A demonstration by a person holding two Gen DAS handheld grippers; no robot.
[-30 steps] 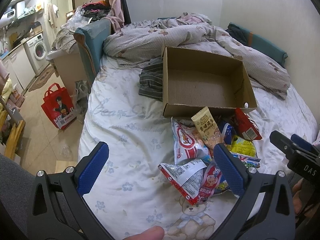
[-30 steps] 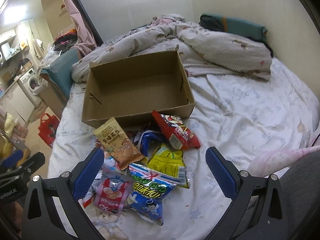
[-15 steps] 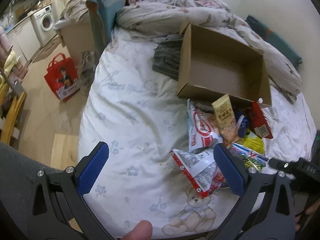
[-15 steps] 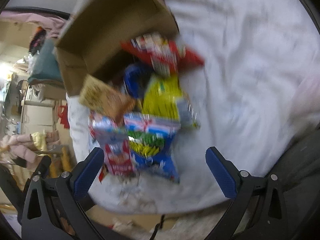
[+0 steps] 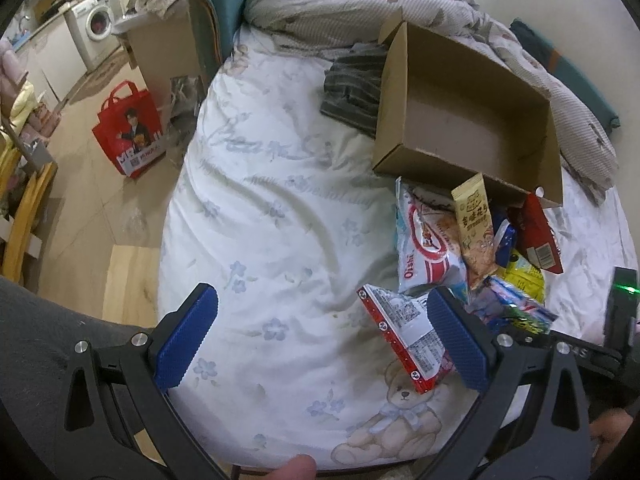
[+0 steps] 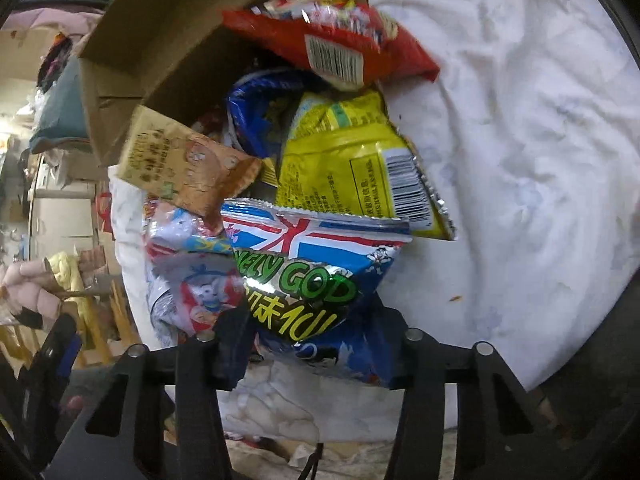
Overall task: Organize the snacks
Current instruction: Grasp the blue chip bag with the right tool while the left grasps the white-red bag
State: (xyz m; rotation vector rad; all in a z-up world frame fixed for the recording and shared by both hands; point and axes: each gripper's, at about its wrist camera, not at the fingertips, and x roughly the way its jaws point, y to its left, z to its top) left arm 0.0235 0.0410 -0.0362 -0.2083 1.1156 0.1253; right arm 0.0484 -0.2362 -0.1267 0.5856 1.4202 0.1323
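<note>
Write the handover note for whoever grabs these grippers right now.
Right gripper: jaws have just been closing around the blue Union Jack snack bag at the near edge of the pile; firm grip not confirmed.
Left gripper: open, empty, hovering over the bedsheet beside the red-edged white packet.
Cardboard box: on the bed, empty.
Pile in front of the box: Oishi bag, tan peanut packet, yellow bag, red bag, others.
Done: nothing boxed.
Left: move every snack into the box.

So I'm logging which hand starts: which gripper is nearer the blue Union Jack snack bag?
Right. The right gripper straddles the blue bag; the left gripper hovers beside the pile.
</note>
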